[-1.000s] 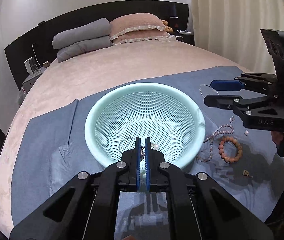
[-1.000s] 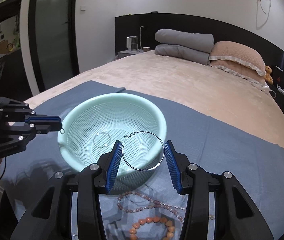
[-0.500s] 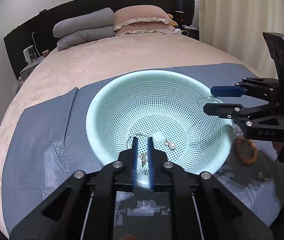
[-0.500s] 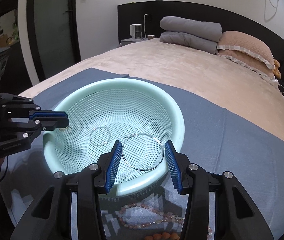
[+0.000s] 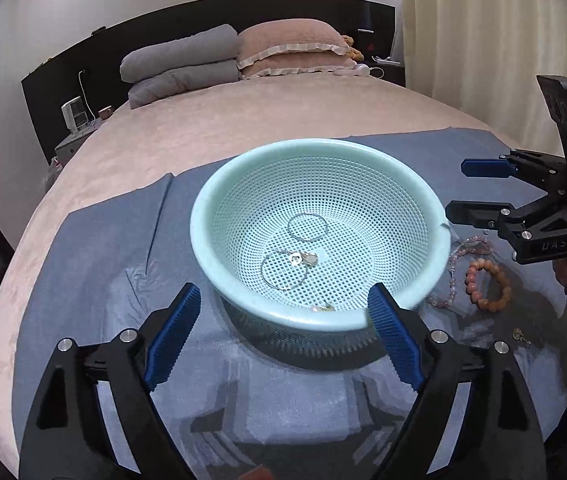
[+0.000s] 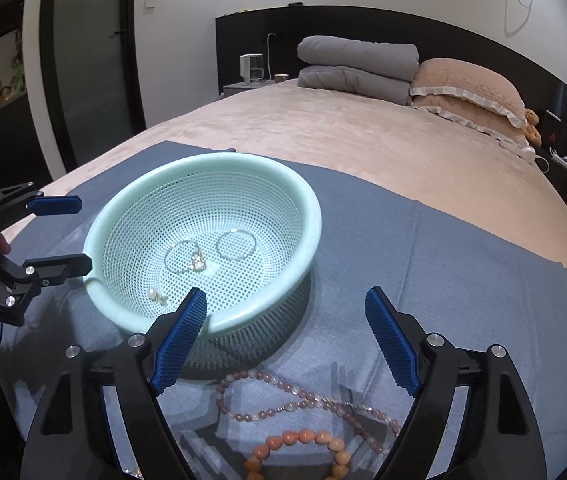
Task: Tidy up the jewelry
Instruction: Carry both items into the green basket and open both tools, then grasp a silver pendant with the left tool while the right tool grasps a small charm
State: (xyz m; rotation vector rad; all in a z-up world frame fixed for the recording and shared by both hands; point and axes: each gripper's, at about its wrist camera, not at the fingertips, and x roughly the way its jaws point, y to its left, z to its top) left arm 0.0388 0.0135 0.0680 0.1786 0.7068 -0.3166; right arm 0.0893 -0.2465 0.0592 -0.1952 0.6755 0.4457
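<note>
Mint plastic basket [image 5: 411, 184] sits on the blue cloth [image 5: 95, 248] over my bed. Two hoop earrings [image 5: 307, 227] lie on its mesh floor, a small pearl piece [image 6: 155, 295] near the rim at 7 o'clock in the right view. My left gripper [image 5: 283, 304] is opening, jaws wide, nothing between the pads; the basket's near wall shows beyond. My right gripper [image 6: 285, 308] is opening too, empty. Pink bead necklace [image 6: 303, 404] and orange bead bracelet [image 6: 303, 440] lie on the cloth at 6 o'clock, outside the basket.
</note>
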